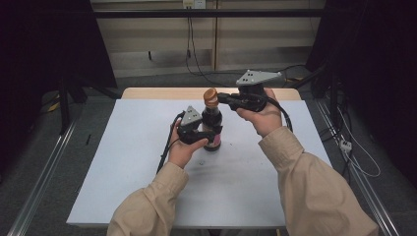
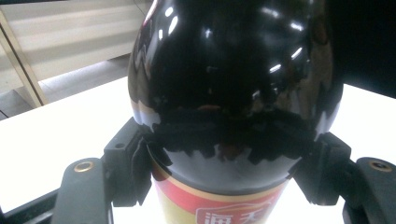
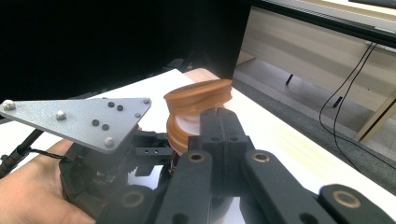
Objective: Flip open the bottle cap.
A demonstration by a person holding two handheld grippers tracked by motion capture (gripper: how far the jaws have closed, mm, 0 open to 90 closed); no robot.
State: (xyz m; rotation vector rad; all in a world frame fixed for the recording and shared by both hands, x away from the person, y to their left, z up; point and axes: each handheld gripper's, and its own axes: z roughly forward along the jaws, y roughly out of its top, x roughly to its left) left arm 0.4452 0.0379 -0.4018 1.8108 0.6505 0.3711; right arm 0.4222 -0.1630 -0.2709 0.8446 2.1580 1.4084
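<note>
dark glass bottle point(image 1: 212, 129), orange cap point(image 1: 211, 97)

sleeves point(image 1: 314, 191): beige | grippers: black (grey triangular plates, black cables)

From above the person's side, the high view looks forward and down across the white table point(image 1: 147, 162) to the wall beyond, far enough back to take in both sleeves. The left gripper view rides low on the left gripper point(image 1: 212, 135), facing level and very close against the dark bottle point(image 2: 233, 84), the table behind it. The right gripper view looks along the right gripper point(image 3: 217, 126), pressed up to the bottle's brown cap point(image 3: 198, 95), across the table's far edge. All three views share the bottle and tabletop
</note>
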